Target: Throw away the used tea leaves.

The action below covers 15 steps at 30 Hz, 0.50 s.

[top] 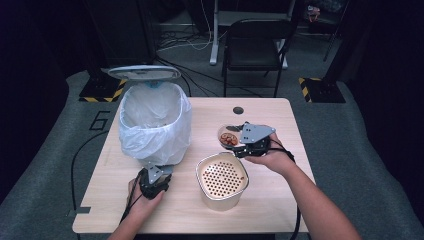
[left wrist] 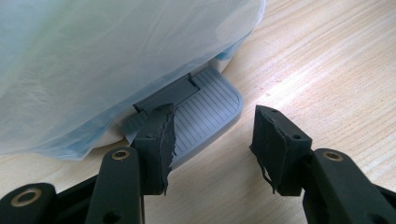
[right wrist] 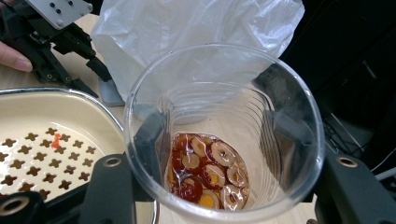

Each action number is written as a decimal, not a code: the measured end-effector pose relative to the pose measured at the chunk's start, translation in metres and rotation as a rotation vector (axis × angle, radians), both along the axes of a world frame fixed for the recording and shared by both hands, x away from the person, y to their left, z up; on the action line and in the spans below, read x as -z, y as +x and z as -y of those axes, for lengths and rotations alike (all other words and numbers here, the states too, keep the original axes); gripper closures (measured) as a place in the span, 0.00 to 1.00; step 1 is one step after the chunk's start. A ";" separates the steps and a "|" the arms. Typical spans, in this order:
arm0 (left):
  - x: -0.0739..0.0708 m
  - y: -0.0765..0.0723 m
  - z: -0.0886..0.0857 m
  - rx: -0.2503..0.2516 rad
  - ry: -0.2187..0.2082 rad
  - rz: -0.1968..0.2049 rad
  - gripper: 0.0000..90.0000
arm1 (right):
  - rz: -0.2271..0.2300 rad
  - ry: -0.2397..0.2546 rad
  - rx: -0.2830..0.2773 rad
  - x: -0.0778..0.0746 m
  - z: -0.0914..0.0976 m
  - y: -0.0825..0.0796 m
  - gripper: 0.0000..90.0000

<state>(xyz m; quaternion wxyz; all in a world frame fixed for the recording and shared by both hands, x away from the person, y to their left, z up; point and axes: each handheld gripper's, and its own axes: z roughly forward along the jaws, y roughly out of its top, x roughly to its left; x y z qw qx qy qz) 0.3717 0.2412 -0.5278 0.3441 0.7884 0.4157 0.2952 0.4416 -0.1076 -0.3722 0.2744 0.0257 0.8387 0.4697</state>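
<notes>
A white pedal bin [top: 155, 120] lined with a plastic bag [left wrist: 93, 60] stands at the table's left, its lid [top: 144, 73] raised. My left gripper [top: 152, 175] sits at the bin's foot. Its jaws stand apart with nothing between them [left wrist: 214, 111], and the left jaw tip rests on the grey ribbed pedal [left wrist: 205, 121]. My right gripper [top: 232, 141] is shut on a clear plastic cup [right wrist: 224, 93], whose walls show a jaw on each side. Red-and-yellow fruit slices [right wrist: 210, 172] lie in the cup's bottom. The cup is close beside the bin's bag [right wrist: 187, 23].
A cream pot with a perforated strainer insert [top: 222, 177] stands in front of the right hand, its rim right by the cup [right wrist: 42, 140]. A cable hole [top: 238, 110] marks the table's far edge. A black chair [top: 255, 40] stands beyond the table.
</notes>
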 end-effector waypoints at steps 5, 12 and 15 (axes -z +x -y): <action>0.000 0.000 0.000 -0.001 0.001 0.001 0.55 | 0.025 -0.014 0.000 0.000 -0.002 -0.003 0.48; 0.000 0.000 0.000 -0.002 0.000 0.001 0.55 | 0.123 -0.067 -0.006 0.001 -0.007 -0.012 0.48; 0.000 0.000 0.000 -0.002 -0.001 0.001 0.55 | 0.177 -0.093 -0.010 0.003 -0.010 -0.017 0.49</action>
